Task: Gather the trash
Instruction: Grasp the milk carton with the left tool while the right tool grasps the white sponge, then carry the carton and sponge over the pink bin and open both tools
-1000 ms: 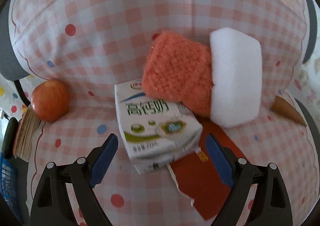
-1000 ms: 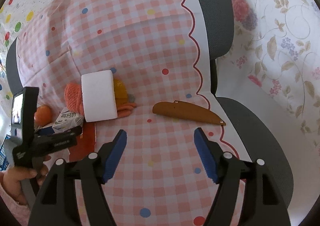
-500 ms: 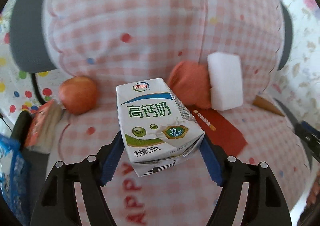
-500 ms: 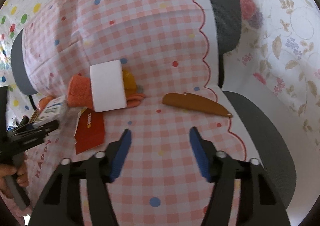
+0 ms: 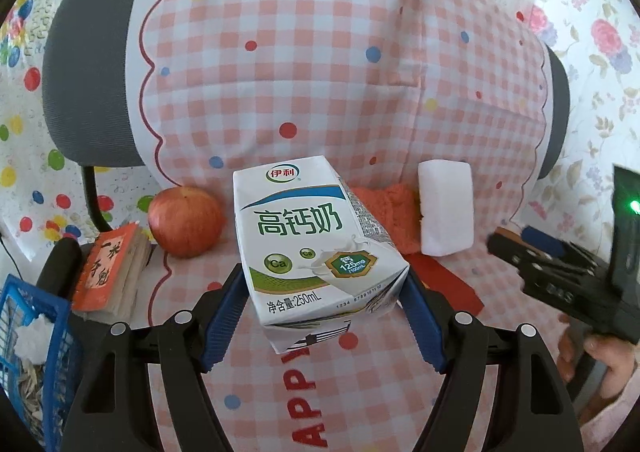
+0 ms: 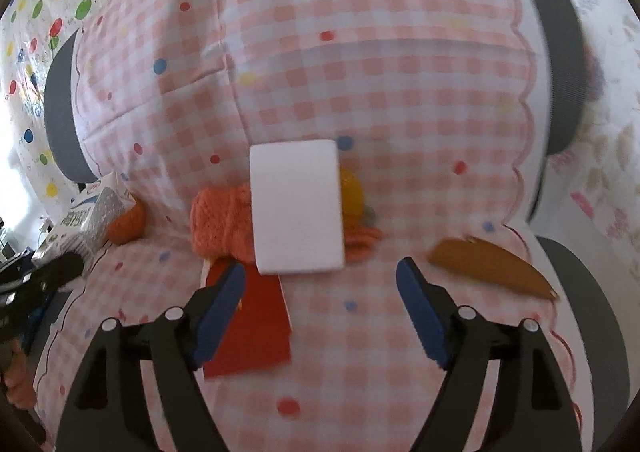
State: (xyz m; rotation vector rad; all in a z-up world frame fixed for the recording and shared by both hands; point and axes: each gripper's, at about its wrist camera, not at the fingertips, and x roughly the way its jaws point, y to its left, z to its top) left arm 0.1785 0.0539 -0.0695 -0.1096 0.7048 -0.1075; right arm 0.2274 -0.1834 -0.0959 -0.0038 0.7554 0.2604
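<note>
While the left claw gripped the milk carton between its blue pads, lifted clear of the pink checked cloth covering the chair, the right claw had just been opening and stood released with nothing between its jaws, poised over the red paper scrap. A white foam block lay on the orange knitted piece just beyond, near a brown sheath. An apple sat beside a small book.
</note>
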